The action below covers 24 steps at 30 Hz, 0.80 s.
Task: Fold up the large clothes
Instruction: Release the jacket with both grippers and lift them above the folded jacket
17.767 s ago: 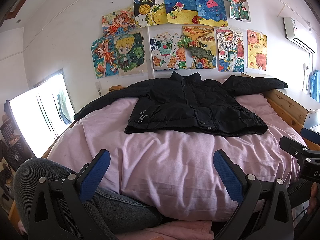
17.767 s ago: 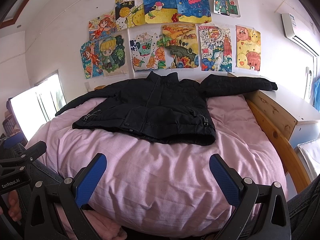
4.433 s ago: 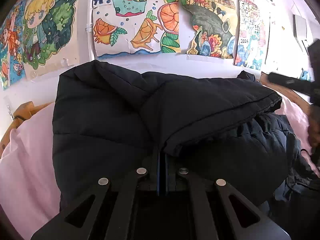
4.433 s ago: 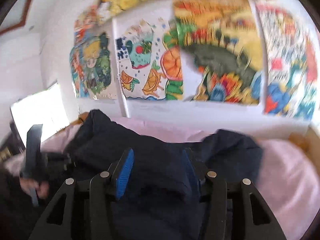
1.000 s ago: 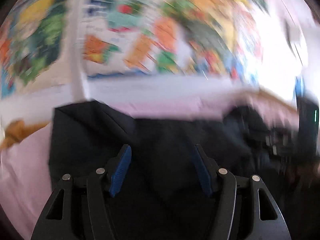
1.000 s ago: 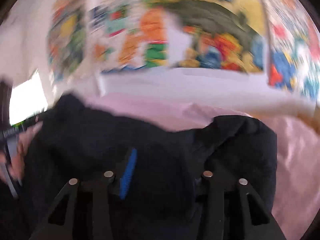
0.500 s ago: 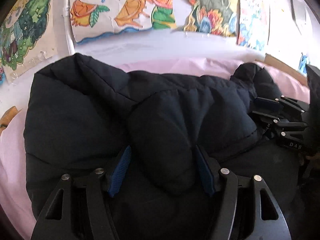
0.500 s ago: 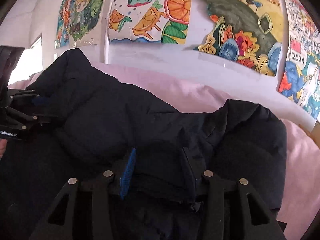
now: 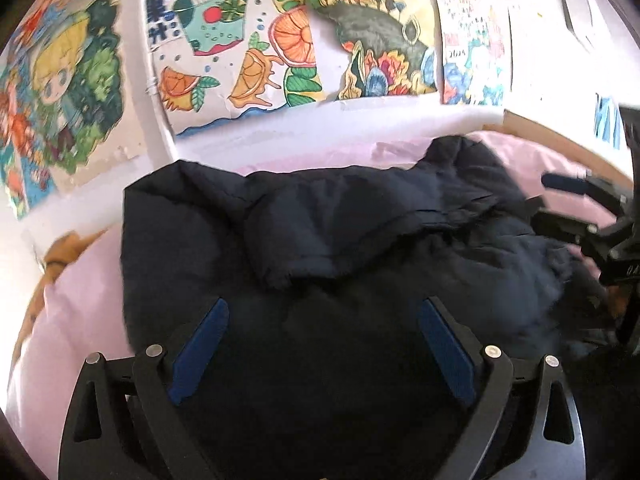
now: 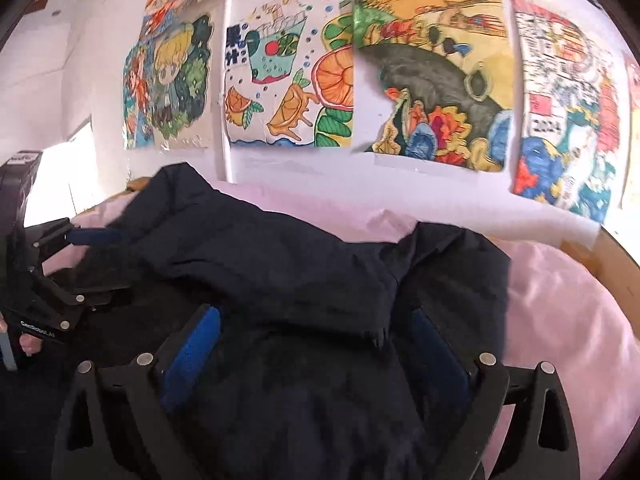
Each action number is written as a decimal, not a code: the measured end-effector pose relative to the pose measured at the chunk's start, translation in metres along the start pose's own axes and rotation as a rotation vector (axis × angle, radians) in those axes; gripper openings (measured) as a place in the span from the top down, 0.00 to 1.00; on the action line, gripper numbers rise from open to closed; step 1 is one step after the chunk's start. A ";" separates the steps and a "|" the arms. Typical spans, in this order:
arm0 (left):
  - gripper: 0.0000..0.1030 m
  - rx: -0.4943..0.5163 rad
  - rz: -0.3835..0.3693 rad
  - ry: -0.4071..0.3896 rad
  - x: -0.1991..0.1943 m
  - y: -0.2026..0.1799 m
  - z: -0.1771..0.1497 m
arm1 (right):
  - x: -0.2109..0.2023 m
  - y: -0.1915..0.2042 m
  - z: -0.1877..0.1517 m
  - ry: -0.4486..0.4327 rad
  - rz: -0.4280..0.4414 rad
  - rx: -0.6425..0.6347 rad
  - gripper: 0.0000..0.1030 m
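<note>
**A:** Black padded jacket (image 9: 320, 240) lies folded in on itself on a bed (image 9: 80, 300) under pink bedding, below a wall of children's paintings (image 9: 240, 40). What does the left wrist view offer that the right does not?

**B:** Bare pink bedding left of the jacket, a strip of wood (image 9: 60, 248) at the bed's left edge, and the right hand-held gripper (image 9: 560, 204) entering from the right, its blue-tipped fingers over the jacket's far side. A pale unit (image 9: 576, 12) high on the wall shows at top right, too blurred to name.

**A:** And the right wrist view?

**B:** Bright window (image 10: 72, 168) at far left, the wooden bed frame (image 10: 612, 256) at far right beyond a broad swell of pink, and a painting marked 2024 (image 10: 560, 120). The left hand-held gripper (image 10: 100, 264) shows at the left edge, with fingertips of the hand (image 10: 28, 344) that grips it.

**A:** State of the two tools?

**B:** Both released. The left hand-held gripper's jaws have just been opening and stand wide, blue pads (image 9: 200, 352) apart above dark fabric, pressing nothing. The right's jaws have likewise just been opening; a sleeve end (image 10: 360, 312) lies between its pads (image 10: 192, 356), which do not pinch it.

**A:** Any containers?

**B:** None in either view. The jacket rests on the bed alone, one sleeve laid across its body.
</note>
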State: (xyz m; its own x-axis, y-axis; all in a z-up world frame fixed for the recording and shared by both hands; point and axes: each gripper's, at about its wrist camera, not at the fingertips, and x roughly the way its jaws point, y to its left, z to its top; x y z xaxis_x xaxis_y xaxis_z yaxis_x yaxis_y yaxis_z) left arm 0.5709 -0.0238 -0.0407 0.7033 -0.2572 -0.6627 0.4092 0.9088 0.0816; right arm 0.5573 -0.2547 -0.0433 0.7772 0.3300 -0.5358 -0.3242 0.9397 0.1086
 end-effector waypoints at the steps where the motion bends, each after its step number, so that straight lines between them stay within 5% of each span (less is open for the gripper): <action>1: 0.09 -0.019 -0.002 -0.001 -0.011 -0.002 0.000 | -0.009 0.000 -0.001 0.005 -0.002 0.012 0.05; 9: 0.09 -0.043 -0.010 -0.054 -0.160 -0.043 0.008 | -0.137 0.027 0.026 0.034 0.011 0.075 0.04; 14: 0.01 -0.036 0.008 -0.064 -0.257 -0.075 0.019 | -0.235 0.068 0.045 0.082 0.043 -0.001 0.00; 24: 0.01 -0.033 0.068 -0.130 -0.371 -0.118 -0.012 | -0.365 0.119 0.010 0.035 0.038 -0.007 0.00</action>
State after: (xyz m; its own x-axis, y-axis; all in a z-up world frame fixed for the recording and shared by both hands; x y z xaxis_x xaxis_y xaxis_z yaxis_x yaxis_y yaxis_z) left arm 0.2545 -0.0317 0.1868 0.7991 -0.2327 -0.5544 0.3400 0.9354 0.0973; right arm 0.2406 -0.2625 0.1735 0.7449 0.3618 -0.5606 -0.3567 0.9260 0.1238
